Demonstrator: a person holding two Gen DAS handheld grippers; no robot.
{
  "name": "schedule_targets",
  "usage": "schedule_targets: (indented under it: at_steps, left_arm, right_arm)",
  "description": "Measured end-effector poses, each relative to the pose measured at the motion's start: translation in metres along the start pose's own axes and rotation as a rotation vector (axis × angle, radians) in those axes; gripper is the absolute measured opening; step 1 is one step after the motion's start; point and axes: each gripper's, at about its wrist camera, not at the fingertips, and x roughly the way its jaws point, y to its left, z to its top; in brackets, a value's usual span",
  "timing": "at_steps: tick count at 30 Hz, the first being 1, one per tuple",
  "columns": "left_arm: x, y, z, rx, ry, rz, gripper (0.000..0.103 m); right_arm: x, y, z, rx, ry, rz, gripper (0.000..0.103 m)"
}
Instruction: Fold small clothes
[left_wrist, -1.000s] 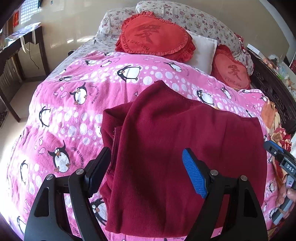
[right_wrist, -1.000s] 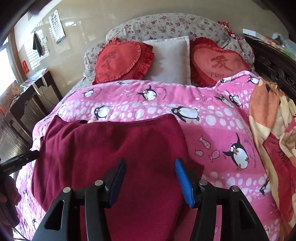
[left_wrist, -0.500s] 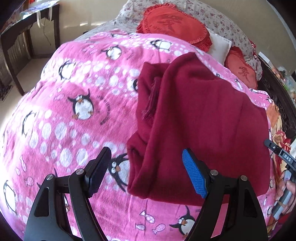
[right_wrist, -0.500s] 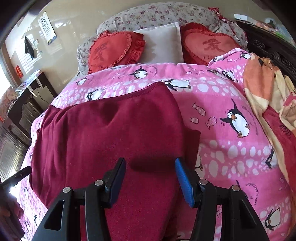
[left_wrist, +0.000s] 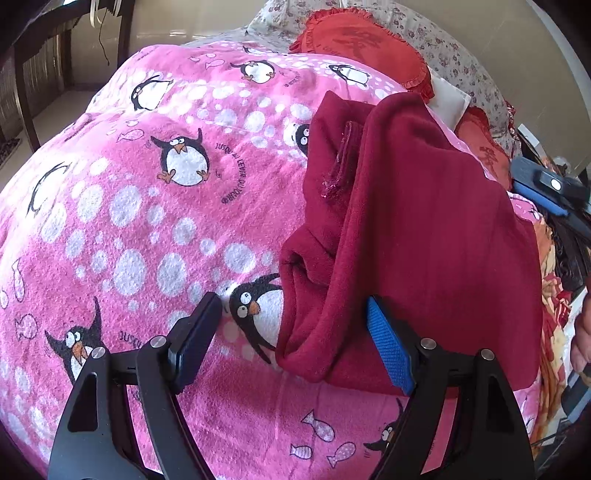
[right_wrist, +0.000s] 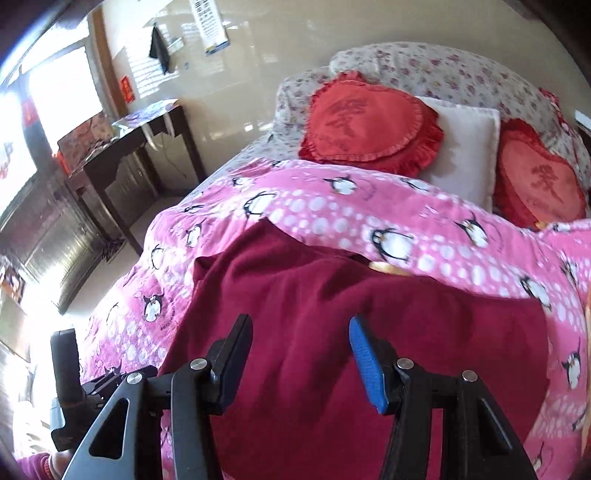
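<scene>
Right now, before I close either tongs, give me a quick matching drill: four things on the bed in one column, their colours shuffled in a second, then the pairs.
Things:
1. garment
2. blanket with penguins
3. square pillow
4. pad on the left tongs' right finger

Colours:
A. white
B. blue
C. dark red
D. pink

Pairs: 1-C, 2-D, 3-A, 4-B
</scene>
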Motion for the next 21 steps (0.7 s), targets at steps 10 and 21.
schedule_targets:
  at_steps: [10, 21]
  left_arm:
    - [-0.003, 0.004, -0.002, 0.000, -0.012, -0.010, 0.081]
    - [0.001, -0.004, 0.000, 0.018, -0.019, 0.000, 0.087]
  right_arm:
    - [0.111, 0.039, 0.043, -0.027, 0.104, -0.022, 0.041]
    - [0.144, 0.034, 0.055, 0.003, 0.185, -0.054, 0.047]
